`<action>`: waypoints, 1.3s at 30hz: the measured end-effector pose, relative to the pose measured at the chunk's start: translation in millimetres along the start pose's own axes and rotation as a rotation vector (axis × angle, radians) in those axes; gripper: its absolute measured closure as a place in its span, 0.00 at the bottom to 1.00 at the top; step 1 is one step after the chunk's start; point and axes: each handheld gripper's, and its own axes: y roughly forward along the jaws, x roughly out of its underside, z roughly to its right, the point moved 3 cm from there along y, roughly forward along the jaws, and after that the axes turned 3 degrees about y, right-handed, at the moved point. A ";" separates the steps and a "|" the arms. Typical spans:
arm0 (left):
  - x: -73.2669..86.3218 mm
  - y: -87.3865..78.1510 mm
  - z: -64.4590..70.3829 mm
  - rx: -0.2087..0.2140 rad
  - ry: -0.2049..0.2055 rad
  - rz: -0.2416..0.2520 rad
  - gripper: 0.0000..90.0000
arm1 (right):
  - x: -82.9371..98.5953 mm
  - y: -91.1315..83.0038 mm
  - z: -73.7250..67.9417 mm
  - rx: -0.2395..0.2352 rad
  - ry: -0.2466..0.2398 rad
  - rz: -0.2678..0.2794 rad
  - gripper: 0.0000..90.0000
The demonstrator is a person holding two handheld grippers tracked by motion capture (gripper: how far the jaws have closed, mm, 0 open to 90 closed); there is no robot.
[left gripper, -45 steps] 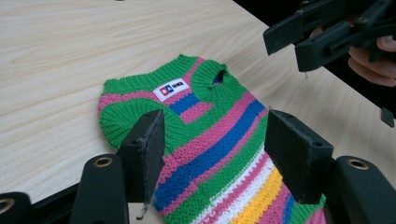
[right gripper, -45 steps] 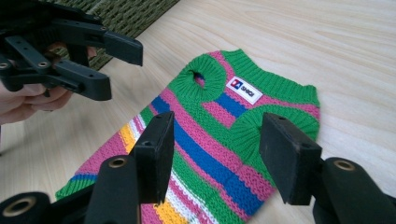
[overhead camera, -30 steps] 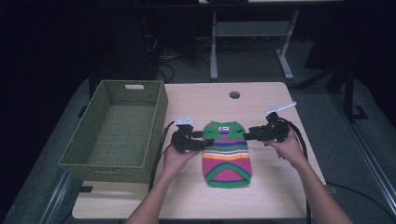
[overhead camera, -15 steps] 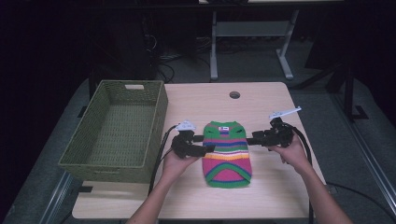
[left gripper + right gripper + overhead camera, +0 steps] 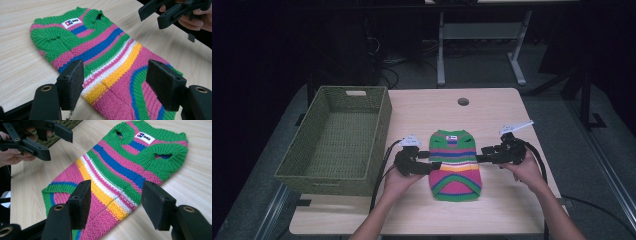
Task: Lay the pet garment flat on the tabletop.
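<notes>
Left of me sits the green basket [image 5: 337,140]. My left gripper [image 5: 435,164], jaws spread, has slid in to the striped sweater [image 5: 456,162] lying flat mid-table. My right gripper [image 5: 481,154], also spread, has dropped to the opposite edge, so I judge both sides ready to pinch.

The light wooden table [image 5: 502,210] fills the middle of the frame. On its left part stands a green woven basket [image 5: 312,172]. A striped knitted sweater [image 5: 455,159] lies flat in the centre. A round hole [image 5: 463,101] is near the upper edge.
</notes>
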 end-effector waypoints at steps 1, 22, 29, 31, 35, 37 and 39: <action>0.6 -0.6 0.8 0.001 0.002 -0.002 0.34 | 1.6 -0.5 -0.7 -0.001 -0.002 -0.003 0.45; 16.3 -12.8 16.8 0.017 0.036 -0.005 0.34 | 30.6 -15.9 -6.8 -0.017 0.005 0.011 0.44; 23.2 -19.0 18.9 0.018 0.039 -0.011 0.34 | 39.6 -21.4 -8.9 -0.017 0.003 0.012 0.43; 25.1 -21.4 20.0 0.019 0.039 -0.009 0.34 | 41.2 -22.7 -9.3 -0.017 -0.003 0.015 0.43; 29.6 -25.2 22.4 0.019 0.044 -0.015 0.33 | 46.0 -24.7 -10.3 -0.018 -0.001 0.014 0.43; 32.1 -25.9 23.4 0.013 0.048 -0.018 0.33 | 48.8 -26.1 -10.9 -0.011 -0.001 0.012 0.43; 35.4 -26.4 25.0 0.015 0.042 -0.020 0.32 | 52.0 -27.2 -11.7 -0.010 0.003 0.007 0.42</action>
